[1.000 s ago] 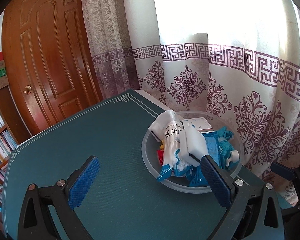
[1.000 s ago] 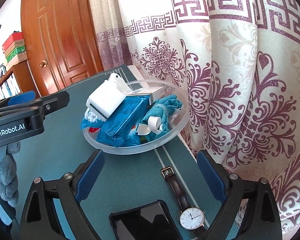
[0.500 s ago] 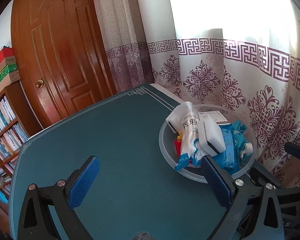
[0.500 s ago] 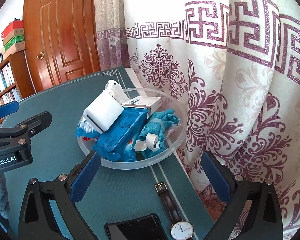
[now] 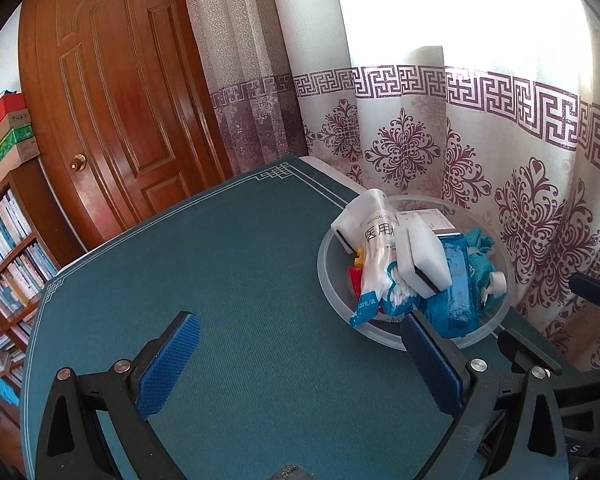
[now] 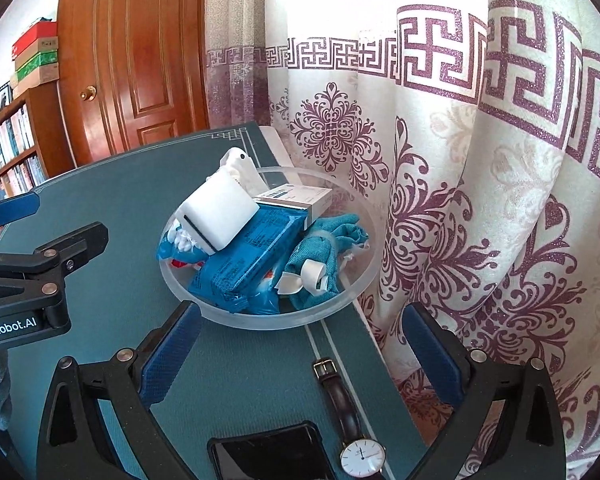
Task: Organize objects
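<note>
Bowl: a round translucent plastic bowl (image 6: pixel 352 280) stands at the far right of the teal table mat (image 5: pixel 228 280), close against the patterned curtain (image 6: pixel 480 200).
Bowl contents: a white sponge block with a dark stripe (image 6: pixel 220 216) lies on top of a long blue foil pack (image 6: pixel 252 260); a white and blue bag of cotton swabs (image 5: pixel 376 256) leans over the left rim; a small white carton (image 6: pixel 296 200) sits at the far side; a crumpled teal cloth (image 6: pixel 324 248) with a roll of white tape (image 6: pixel 312 274) fills the right side; something red and yellow (image 5: pixel 355 272) shows underneath.
Right gripper: the right gripper (image 6: pixel 296 360) hangs just short of the bowl's near rim, tilted down, its blue pads spread wide with nothing between them.
Left gripper: the left gripper (image 5: pixel 296 364) hovers to the left of the bowl, tilted down over bare mat, jaws apart and empty.
Near edge: a wristwatch with a dark leather strap (image 6: pixel 350 420) and a black phone (image 6: pixel 268 456) lie beside each other under the right gripper.
Background: a wooden door (image 5: pixel 120 100) and a bookshelf (image 5: pixel 8 248) stand far left.
</note>
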A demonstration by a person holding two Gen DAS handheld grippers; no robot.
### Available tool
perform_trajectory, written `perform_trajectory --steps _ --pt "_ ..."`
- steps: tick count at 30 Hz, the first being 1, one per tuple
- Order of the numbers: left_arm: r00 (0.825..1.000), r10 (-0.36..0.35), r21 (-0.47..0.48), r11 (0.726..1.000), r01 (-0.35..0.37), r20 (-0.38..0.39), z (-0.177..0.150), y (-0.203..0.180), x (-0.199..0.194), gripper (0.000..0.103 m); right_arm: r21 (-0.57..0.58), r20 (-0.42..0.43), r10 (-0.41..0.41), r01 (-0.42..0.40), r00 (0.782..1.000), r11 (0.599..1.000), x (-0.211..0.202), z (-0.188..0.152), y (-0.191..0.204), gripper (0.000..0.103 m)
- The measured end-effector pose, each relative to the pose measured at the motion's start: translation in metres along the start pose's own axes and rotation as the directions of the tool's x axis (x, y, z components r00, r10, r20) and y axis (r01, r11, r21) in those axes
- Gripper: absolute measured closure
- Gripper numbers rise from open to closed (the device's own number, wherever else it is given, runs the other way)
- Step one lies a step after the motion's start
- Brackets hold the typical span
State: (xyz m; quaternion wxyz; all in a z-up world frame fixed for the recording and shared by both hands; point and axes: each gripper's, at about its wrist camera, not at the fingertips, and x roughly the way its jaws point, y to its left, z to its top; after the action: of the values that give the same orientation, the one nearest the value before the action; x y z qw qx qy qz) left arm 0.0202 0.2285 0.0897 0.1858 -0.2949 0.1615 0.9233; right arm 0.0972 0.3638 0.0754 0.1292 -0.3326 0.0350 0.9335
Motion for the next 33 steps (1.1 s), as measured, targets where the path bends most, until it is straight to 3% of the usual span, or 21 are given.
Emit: perform_trajectory --steps 33 --pt "0.999 -0.046 0.033 0.998 0.046 -0.002 0.0001 -0.0097 -0.0001 0.0 0.003 -0.002 -0.024 0.024 1.0 1.0 0.001 0.0013 -0.0046 0.002"
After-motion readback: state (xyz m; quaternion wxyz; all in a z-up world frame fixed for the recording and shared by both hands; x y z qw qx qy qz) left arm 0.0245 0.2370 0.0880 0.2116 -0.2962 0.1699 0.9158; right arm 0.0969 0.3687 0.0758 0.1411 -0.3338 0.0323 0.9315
